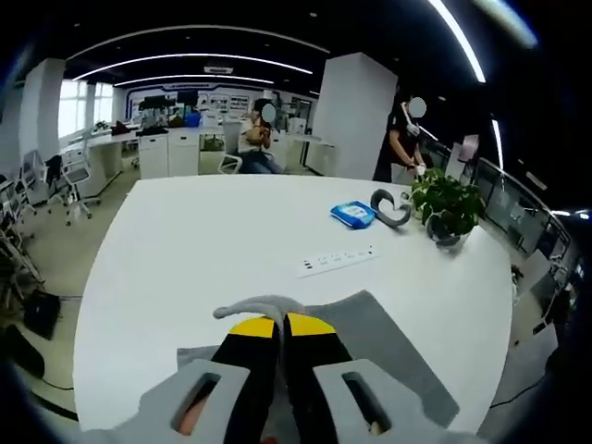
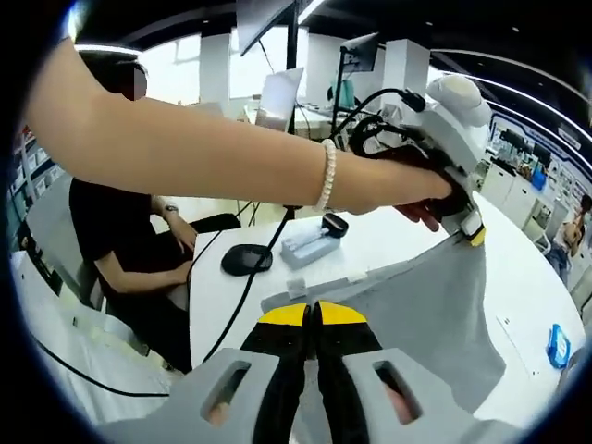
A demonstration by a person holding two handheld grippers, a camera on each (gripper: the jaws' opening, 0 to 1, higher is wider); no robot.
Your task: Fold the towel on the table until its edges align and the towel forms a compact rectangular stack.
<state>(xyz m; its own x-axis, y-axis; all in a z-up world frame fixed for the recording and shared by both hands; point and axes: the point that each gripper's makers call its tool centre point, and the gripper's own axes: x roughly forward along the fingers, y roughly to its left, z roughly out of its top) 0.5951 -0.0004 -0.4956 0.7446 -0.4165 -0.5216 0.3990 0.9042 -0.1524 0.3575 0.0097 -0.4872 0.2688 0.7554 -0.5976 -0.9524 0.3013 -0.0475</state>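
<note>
The grey towel (image 1: pixel 393 344) lies partly spread on the white table (image 1: pixel 185 250). A bunched fold of it rises between the yellow-tipped jaws of my left gripper (image 1: pixel 282 324), which is shut on it. In the right gripper view the towel (image 2: pixel 421 310) hangs stretched and lifted. One edge of it is pinched in my right gripper (image 2: pixel 313 314), whose jaws are closed together. Its far corner is held up by the left gripper (image 2: pixel 473 231), carried by a person's hand (image 2: pixel 407 199) with a bead bracelet.
A blue packet (image 1: pixel 352 215), a grey coiled object (image 1: pixel 391 207), a potted plant (image 1: pixel 447 205) and a white power strip (image 1: pixel 338 261) sit at the table's far side. A black mouse (image 2: pixel 245 259) and a white box (image 2: pixel 310 245) lie near a seated person (image 2: pixel 139 250).
</note>
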